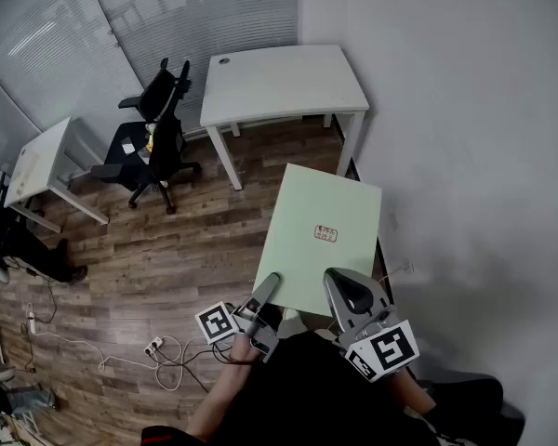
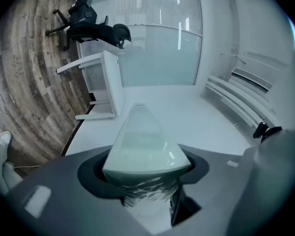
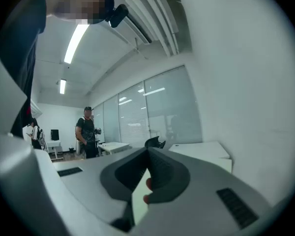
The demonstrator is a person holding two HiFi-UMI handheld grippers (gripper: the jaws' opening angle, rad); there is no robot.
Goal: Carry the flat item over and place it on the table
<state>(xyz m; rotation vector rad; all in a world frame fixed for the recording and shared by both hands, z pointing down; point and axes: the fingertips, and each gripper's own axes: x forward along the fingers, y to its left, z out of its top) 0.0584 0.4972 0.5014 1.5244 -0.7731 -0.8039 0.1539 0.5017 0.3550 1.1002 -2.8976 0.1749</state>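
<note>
Between both pairs of jaws sits the near edge of the pale green board [image 1: 321,221]. The left gripper [image 1: 268,286] and right gripper [image 1: 346,288] each clamp it, above the wooden floor [image 1: 167,249], short of the white table [image 1: 284,82].

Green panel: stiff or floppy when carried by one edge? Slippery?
Probably stiff: the green panel juts straight out without sag, held only at its near edge by left gripper and right gripper. Likely light, being thin. Its glossy face may slip.
</note>
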